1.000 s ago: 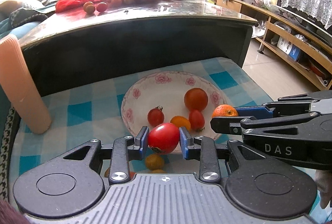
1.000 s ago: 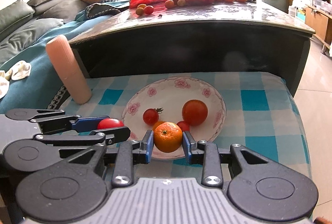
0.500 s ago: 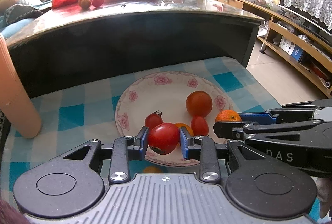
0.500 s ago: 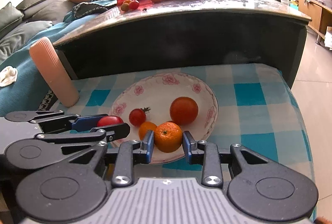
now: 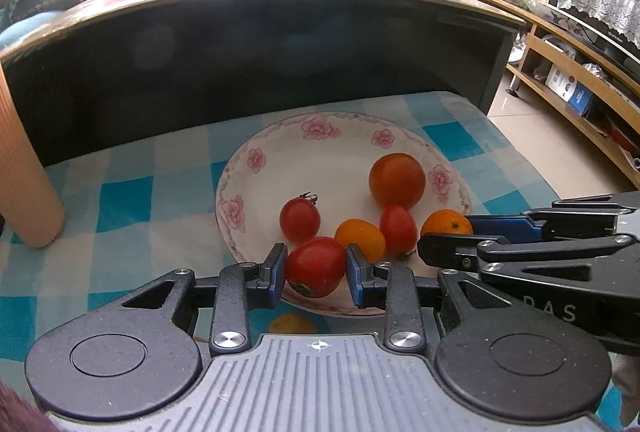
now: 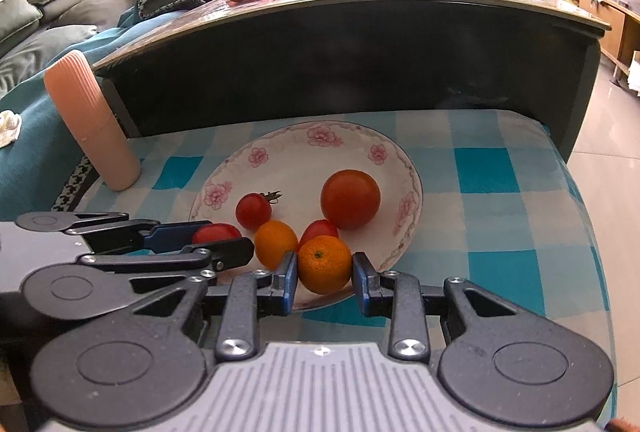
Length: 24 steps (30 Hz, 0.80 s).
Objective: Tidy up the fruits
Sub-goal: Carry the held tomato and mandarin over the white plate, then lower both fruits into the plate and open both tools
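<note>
The left gripper (image 5: 316, 268) pinches a red tomato (image 5: 315, 266) over the plate (image 5: 280, 152) rim at six o'clock; the right gripper (image 6: 325, 268) pinches an orange (image 6: 324, 264) there too. Placing step, likely: next, lower and spread both.

Red tomato (image 5: 316, 266), orange mandarin (image 6: 324, 264), seemingly above plate rim (image 5: 256, 156)

Far half of plate (image 6: 320, 152) is bare. Near half is crowded by 4 loose fruits. Pink cylinder (image 6: 92, 120) stands at left; dark table front (image 6: 340, 64) blocks behind.
</note>
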Available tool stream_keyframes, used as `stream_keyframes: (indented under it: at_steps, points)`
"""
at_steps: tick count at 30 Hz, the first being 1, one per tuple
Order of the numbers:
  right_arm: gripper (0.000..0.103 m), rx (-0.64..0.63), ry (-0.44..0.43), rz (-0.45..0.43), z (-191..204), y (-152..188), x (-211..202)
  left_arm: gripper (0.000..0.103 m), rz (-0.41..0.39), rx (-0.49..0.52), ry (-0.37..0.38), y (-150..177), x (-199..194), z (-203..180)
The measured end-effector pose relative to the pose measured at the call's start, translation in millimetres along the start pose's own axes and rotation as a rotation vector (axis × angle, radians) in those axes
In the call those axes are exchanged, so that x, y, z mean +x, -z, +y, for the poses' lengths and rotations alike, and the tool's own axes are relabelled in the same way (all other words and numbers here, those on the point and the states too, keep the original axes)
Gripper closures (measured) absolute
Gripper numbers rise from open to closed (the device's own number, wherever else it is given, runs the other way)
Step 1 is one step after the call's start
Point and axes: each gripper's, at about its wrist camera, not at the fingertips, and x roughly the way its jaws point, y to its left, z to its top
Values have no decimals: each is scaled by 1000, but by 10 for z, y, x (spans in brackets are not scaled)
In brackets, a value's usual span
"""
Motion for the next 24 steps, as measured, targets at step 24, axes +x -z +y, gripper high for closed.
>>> stream_keyframes:
  at_steps: [24]
  points:
    - [56,-29,-2,-4,-13,-67,273,61,-67,-39,-20,-118,176,132]
